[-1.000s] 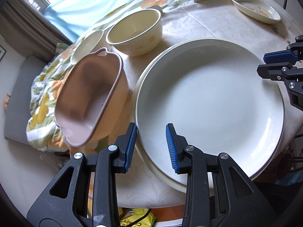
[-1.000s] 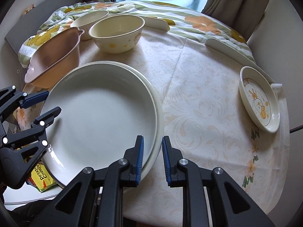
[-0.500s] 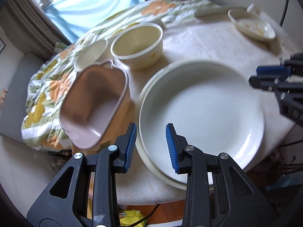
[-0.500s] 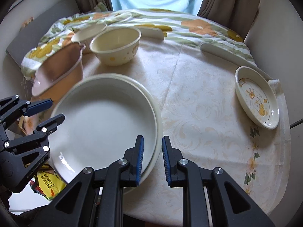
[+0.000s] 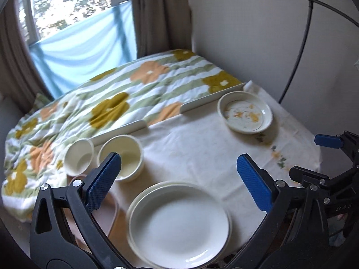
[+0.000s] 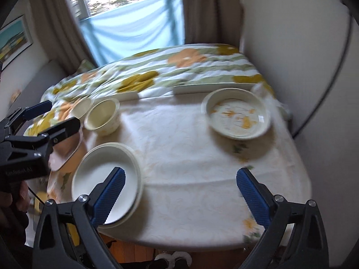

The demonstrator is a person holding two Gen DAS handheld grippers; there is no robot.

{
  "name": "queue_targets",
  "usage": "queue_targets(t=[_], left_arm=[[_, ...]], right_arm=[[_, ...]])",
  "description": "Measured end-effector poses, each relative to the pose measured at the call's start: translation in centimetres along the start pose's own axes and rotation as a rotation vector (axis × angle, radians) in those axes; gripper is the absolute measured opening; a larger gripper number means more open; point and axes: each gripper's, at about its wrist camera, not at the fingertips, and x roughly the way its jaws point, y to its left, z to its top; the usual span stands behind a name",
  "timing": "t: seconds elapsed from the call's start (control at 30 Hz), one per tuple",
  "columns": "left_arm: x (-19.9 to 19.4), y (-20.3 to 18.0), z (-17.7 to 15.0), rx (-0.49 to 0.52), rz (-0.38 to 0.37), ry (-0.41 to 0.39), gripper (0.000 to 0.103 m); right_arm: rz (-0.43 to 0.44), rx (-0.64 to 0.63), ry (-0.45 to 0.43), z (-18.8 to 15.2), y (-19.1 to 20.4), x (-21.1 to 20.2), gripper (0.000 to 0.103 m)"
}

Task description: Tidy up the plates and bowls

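From the left wrist, the left tongs (image 5: 179, 179) hang spread wide and empty above the counter (image 5: 197, 148), with the stacked white plates (image 5: 179, 226) lying right below them at the near edge; two cream bowls (image 5: 121, 157) sit side by side behind on the left, touching or nearly so, and the small patterned dish (image 5: 245, 112) rests well apart at the far right corner. The plates look gathered already, so the step in hand seems to be choosing the next piece, likely the dish or the bowls; that calls for lowering over a rim and closing across it. The right wrist shows the right tongs (image 6: 179, 192) just as wide apart and holding nothing, the plates (image 6: 105, 177) under the left finger, the dish (image 6: 236, 114) straight ahead. This view alone makes plain the pink tub (image 6: 65, 152) left of the plates, behind the left tongs (image 6: 51, 116); the left view shows only a sliver of it
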Motion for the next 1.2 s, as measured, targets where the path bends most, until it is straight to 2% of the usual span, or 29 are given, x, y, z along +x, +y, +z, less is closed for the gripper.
queue_targets(t=[0.13, 0.3, 0.4, 0.5, 0.67, 0.73, 0.8, 0.87, 0.93, 1.0, 1.07, 1.1, 1.17, 1.2], left_arm=[[2.2, -2.3, 4.4, 0.042, -0.154, -0.019, 0.103], [7.5, -4.7, 9.2, 0.082, -0.243, 0.036, 0.103], [11.6, -5.5, 10.6, 0.086, -0.306, 0.1, 0.103], [15.9, -6.3, 11.1, 0.091, -0.343, 0.175, 0.103], [22.7, -7.6, 10.7, 0.119, -0.353, 0.279, 0.102], [25.0, -7.8, 10.5, 0.105, -0.366, 0.319, 0.097], [27.1, -8.0, 10.1, 0.097, -0.373, 0.355, 0.087], [28.9, -8.2, 9.8, 0.102, -0.372, 0.391, 0.078], [30.1, -8.3, 9.5, 0.104, -0.379, 0.408, 0.063], [31.2, -8.4, 9.3, 0.105, -0.392, 0.424, 0.053], [31.9, -8.4, 9.2, 0.112, -0.397, 0.431, 0.05], [32.1, -8.5, 9.1, 0.112, -0.4, 0.434, 0.045], [32.6, -8.6, 9.0, 0.116, -0.405, 0.445, 0.038], [32.8, -8.7, 8.9, 0.121, -0.4, 0.446, 0.034]], right_arm=[[-0.052, 0.094, -0.031, 1.3, -4.4, -2.2, 0.099], [-0.064, 0.223, -0.045, 3.1, -9.5, -2.4, 0.099], [-0.027, 0.298, -0.036, 3.7, -12.2, -0.3, 0.099], [0.028, 0.356, 0.014, 4.0, -14.3, 3.2, 0.099], [0.096, 0.405, 0.076, 4.2, -17.0, 8.3, 0.099], [0.12, 0.423, 0.09, 4.4, -17.6, 10.3, 0.098], [0.14, 0.441, 0.092, 4.5, -18.0, 11.9, 0.088], [0.149, 0.467, 0.107, 4.6, -18.3, 13.5, 0.071], [0.143, 0.484, 0.112, 4.6, -18.4, 14.6, 0.062], [0.125, 0.497, 0.114, 4.7, -18.5, 15.3, 0.056], [0.108, 0.519, 0.112, 4.7, -18.7, 16.0, 0.049], [0.097, 0.528, 0.109, 4.7, -18.7, 16.2, 0.047], [0.08, 0.538, 0.107, 4.9, -18.8, 16.6, 0.033], [0.068, 0.538, 0.104, 4.9, -18.8, 16.7, 0.032]])
